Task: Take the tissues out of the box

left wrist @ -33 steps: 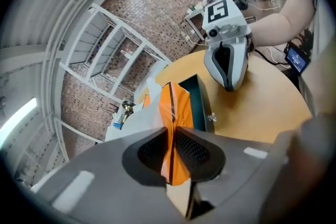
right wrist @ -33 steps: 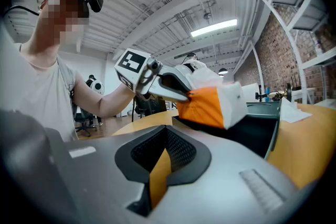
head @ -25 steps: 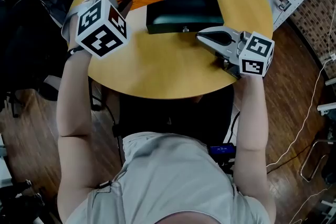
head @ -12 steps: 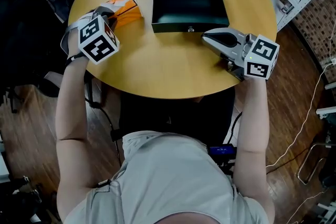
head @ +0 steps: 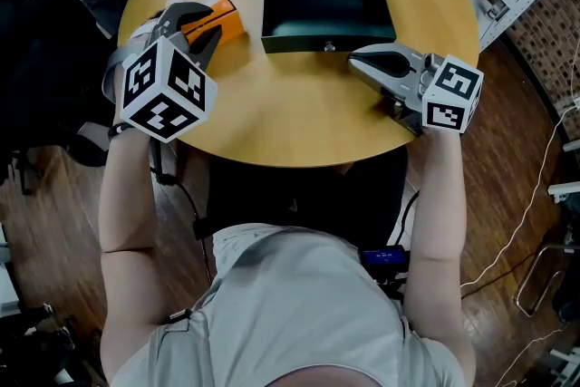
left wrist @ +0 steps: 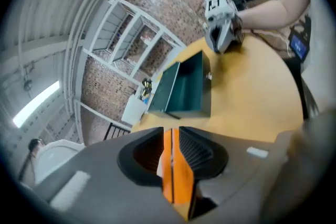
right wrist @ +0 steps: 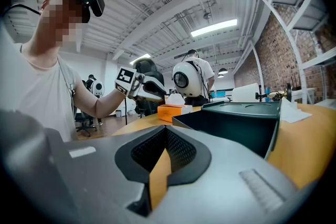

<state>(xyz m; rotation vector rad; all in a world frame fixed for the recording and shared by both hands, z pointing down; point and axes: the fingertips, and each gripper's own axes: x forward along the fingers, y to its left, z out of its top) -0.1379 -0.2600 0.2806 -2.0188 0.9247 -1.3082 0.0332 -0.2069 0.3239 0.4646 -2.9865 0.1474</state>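
On a round wooden table, the left gripper is clamped on one end of an orange tissue pack. The pack appears to rest on the tabletop just left of the open dark green box (so out of it), near the table's left edge. Bare wood lies open in front of the box. The right gripper sits by the box's front right corner, jaws together on nothing, probably parked clear of the work, with the table's near edge close behind it.
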